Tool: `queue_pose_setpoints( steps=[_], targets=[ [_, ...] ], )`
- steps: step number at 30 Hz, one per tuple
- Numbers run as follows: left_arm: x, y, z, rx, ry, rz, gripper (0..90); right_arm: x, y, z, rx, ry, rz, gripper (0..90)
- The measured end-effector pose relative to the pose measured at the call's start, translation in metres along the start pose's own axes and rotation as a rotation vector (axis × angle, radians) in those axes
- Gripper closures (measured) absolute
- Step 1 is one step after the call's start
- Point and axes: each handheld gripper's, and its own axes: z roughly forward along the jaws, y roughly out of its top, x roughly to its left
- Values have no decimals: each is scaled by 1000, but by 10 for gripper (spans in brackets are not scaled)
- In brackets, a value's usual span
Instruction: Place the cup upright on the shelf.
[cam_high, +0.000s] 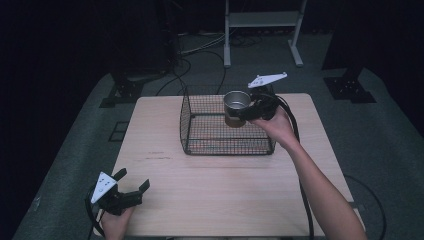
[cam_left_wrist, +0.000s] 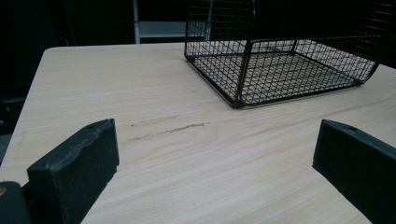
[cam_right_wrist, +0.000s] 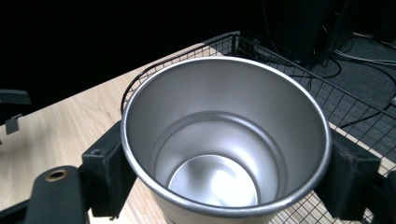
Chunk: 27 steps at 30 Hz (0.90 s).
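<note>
Right gripper (cam_high: 245, 111) clamps a smooth, round metal cup (cam_high: 236, 102) upright above the black wire-mesh basket (cam_high: 210, 131); left gripper (cam_high: 134, 183) rests wide open on the pale wood-grain table (cam_high: 210, 185).

You see a dark room with black walls; the floor (cam_high: 65, 150) is grey carpet; black cables (cam_high: 200, 60) lie on it behind the light wooden surface (cam_high: 225, 190); a pale metal frame (cam_high: 262, 30) stands at the back.
</note>
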Motion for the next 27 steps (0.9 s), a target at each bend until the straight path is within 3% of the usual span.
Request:
queue_pose_setpoints(
  steps=[12,17,27],
  targets=[
    [1,0,-1,-9,4,-4,0,-8,18,16,17,-9,4,178],
    [2,0,-3,-10,9,-5,0,-10,25,25,41,-22,-15,179],
    [2,0,-4,-7,10,-1,0,-22,21,54,69,-12,20,178]
  ],
)
